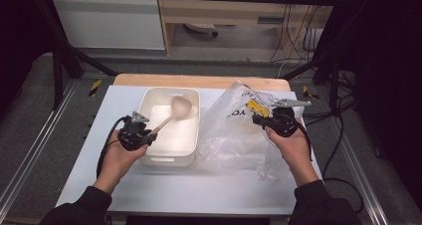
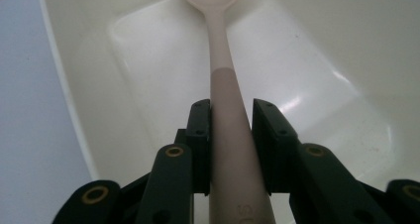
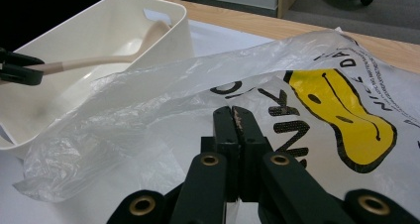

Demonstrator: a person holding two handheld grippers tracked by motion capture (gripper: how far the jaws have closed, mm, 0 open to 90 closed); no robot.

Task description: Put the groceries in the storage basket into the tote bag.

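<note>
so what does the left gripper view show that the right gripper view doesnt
Left gripper view: the left tool closed on the spoon handle, seen close, over the tub's floor. Right gripper view: the right tool pinching the clear plastic bag, with its yellow print and the wooden table edge. Both: the spoon, the white tub, and the white tabletop.

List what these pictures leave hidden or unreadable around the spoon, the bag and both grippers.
- Spoon: in the left gripper view the bowl's tip is cut by the top edge, and the handle's embossed marking by the bottom edge.
- Plastic bag: its print runs off the right gripper view's right edge and folds under creases.
- Right gripper: jaws shut; whether film is pinched between them is unclear.
- Bin: its right wall hides behind the bag in the high view.
</note>
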